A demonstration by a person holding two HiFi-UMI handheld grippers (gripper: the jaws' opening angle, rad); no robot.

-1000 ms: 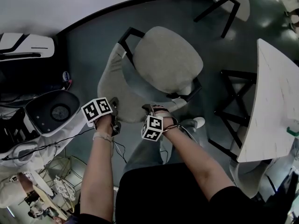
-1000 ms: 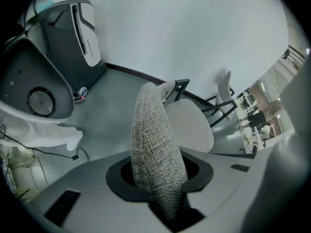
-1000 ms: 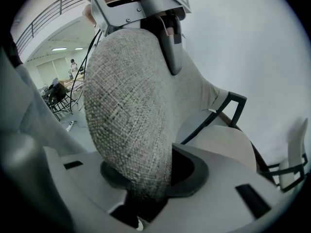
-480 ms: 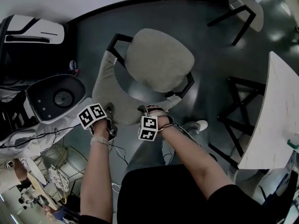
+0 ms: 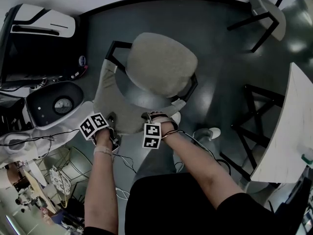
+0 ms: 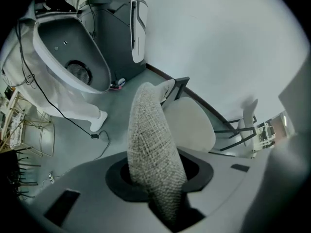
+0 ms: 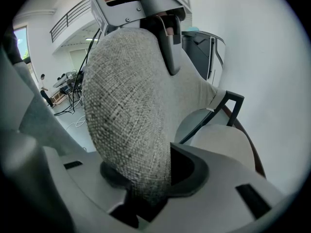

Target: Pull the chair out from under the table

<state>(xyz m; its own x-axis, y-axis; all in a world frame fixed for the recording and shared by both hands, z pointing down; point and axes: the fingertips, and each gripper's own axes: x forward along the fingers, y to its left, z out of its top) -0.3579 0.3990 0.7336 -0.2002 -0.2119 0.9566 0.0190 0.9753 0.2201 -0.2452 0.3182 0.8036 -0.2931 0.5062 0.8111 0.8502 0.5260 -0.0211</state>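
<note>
The chair has a round grey fabric seat, a curved woven backrest and a black frame; it stands on the dark floor, away from the white table at the right edge of the head view. My left gripper is shut on the top rim of the backrest, whose weave fills the gap between its jaws. My right gripper is shut on the same backrest, further right along the rim. The seat shows beyond the rim, as does the seat in the right gripper view.
A black and white machine and a white round-topped appliance stand left of the chair, with cables on the floor. A second chair stands at top right. The table's black crossed legs are to the right. A wall runs behind.
The chair has moved left across the floor, further from the table, with both grippers holding its backrest. The machines at the left show more fully.
</note>
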